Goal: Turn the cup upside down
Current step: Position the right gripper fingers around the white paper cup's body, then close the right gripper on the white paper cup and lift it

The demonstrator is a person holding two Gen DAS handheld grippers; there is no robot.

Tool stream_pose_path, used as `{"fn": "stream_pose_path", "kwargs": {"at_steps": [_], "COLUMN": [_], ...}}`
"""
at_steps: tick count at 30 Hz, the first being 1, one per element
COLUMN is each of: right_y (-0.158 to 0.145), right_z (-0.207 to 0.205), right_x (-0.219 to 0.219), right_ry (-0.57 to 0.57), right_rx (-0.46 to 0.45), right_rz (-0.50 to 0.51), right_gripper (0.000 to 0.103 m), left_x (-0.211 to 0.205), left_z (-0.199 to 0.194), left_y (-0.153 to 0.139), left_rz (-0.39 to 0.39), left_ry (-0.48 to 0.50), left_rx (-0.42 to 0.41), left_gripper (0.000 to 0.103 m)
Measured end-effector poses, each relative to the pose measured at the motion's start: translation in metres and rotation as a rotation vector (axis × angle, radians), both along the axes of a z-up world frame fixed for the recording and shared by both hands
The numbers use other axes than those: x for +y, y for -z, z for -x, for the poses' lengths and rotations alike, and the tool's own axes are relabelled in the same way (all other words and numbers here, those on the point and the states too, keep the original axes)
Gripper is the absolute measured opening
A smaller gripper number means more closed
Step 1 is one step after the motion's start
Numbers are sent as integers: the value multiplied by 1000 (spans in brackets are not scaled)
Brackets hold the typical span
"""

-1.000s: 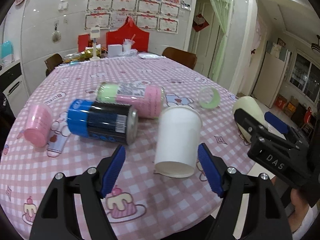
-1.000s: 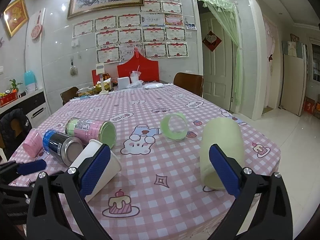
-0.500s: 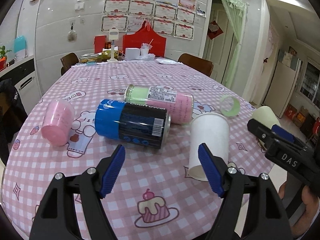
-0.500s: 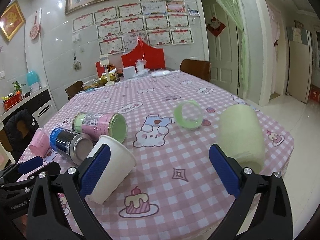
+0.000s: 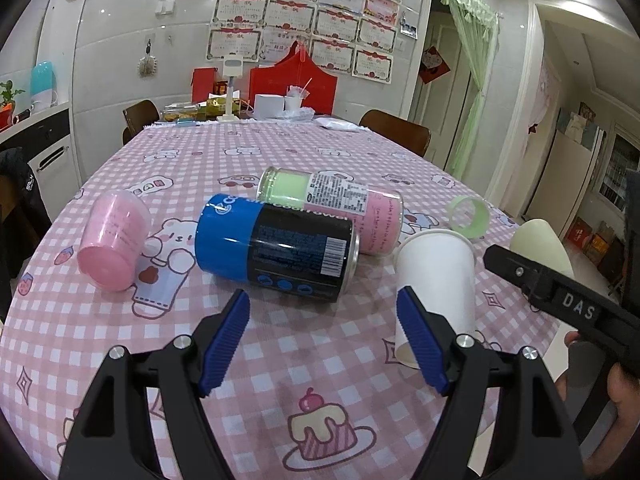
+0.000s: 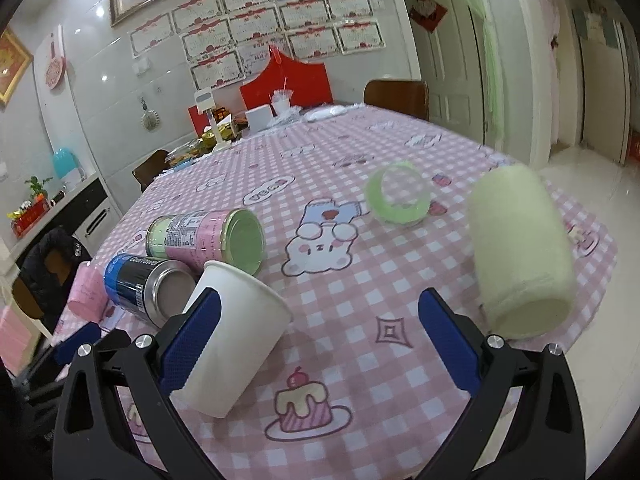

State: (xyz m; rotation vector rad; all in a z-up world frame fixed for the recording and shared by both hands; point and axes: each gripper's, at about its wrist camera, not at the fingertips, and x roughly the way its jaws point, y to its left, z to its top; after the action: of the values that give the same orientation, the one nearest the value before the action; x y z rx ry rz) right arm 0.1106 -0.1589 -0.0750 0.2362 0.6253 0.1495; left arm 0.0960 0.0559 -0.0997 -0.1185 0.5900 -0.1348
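A white paper cup [image 5: 437, 280] stands on the pink checked tablecloth, partly behind my left gripper's right fingertip; in the right wrist view it [image 6: 234, 334] looks tilted, partly behind that gripper's left fingertip. A pale green cup [image 6: 520, 252] stands at the table's right edge, also in the left wrist view [image 5: 540, 242]. A pink cup [image 5: 112, 240] lies on its side at the left. My left gripper [image 5: 324, 340] is open and empty, short of the cans. My right gripper [image 6: 320, 344] is open and empty between the white and pale green cups.
A blue-and-black can [image 5: 276, 248] and a pink-and-green can [image 5: 332, 210] lie on their sides mid-table. A green tape ring [image 6: 398, 198] stands beyond. Boxes and clutter [image 5: 268, 106] sit at the far end, with chairs [image 5: 396, 136] around. The table edge [image 6: 596, 276] is close on the right.
Both grippers have drawn back and shifted; the left view now centres on the cans, with the white cup to its right. The right gripper has tilted. Both stay open; nothing was grasped.
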Motion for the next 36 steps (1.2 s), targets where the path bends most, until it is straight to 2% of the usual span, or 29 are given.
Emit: {"fn": "stream_pose_path", "kwargs": {"at_steps": [5,10,17,20,22,25,36], "right_y": [7,11,19,17,18,18,11], "right_z": [-15,-27,-43,-44,-45,-44,-34], "right_x": [5,13,22,24,27,34,24], "right_ry": [-62,-118,-196,-200,-214,-249,-246], "right_rx": [84,154,246,238,242,222,173], "right_rz": [-106,-203,-328,-342,-334,-320,-245], "right_gripper": [95,95,95,93,82,73,72], "left_x": [4,0,-4,-5,-6,-5,-10], "left_z": [-1,-8,-20,-21,-21,-24,-23], "left_y": [-3,-3,7,8,9,9,3], "left_rz": [15,-12,-40,-51,-53,-49,-41], "left_ry": [-19,-7,-3,1,2,2,-2], "left_rx": [-11,-6,40,39,41,42,34], "left_gripper": [76,76,76,76,76,76,76]}}
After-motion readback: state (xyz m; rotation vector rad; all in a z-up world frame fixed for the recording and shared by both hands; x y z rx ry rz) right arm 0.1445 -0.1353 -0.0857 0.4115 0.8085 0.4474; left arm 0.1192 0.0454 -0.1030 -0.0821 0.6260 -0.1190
